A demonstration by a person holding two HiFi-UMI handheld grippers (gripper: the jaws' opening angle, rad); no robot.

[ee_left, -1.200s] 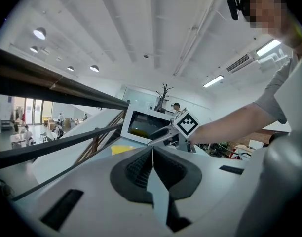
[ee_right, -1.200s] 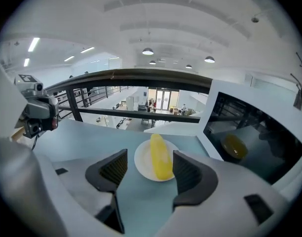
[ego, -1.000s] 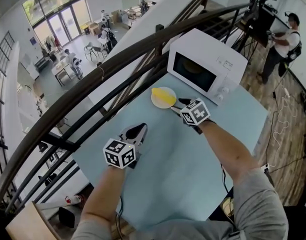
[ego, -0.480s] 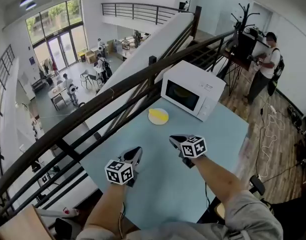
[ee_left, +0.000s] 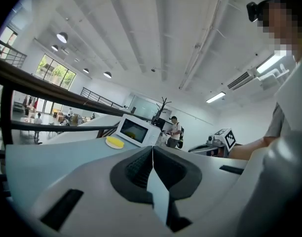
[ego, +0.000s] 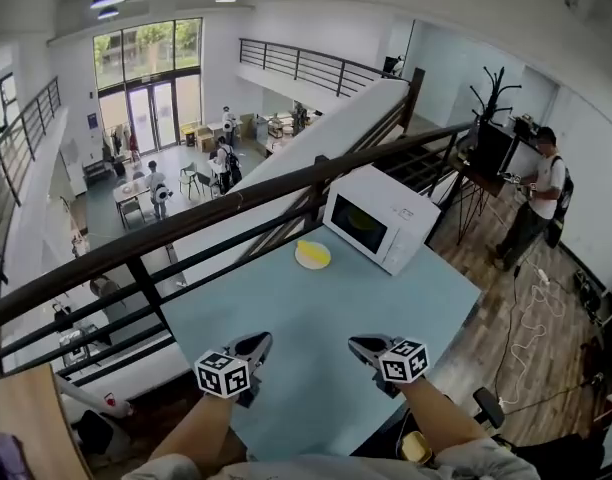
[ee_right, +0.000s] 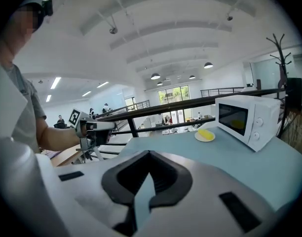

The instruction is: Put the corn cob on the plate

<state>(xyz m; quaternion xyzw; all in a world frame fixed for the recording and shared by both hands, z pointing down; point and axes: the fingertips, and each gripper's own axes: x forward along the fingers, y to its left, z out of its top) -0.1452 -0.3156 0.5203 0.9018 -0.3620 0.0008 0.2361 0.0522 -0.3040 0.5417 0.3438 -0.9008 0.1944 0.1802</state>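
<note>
Both claws hang above the near end of the pale blue table (ego: 316, 318), side by side and well apart from each other. The left gripper (ego: 254, 344) has its jaws pressed together with nothing between them, and the right gripper (ego: 363, 346) is likewise closed and empty. Bare tabletop stretches ahead of both. Far in front of them, at the table's far end, the yellow corn cob (ego: 312, 251) lies on the small plate (ego: 324, 261). In the left gripper view it sits a little left of the jaw line, and in the right gripper view it is off to the right, well apart from either claw. Just beside the plate, ahead and to the right of the claws, stands a white microwave (ego: 379, 218) with its door closed. Past the table's far and left edges runs a dark railing (ego: 186, 218). Farther off to the right, a person (ego: 536, 208) stands on the wooden floor near a coat stand (ego: 491, 88).
</note>
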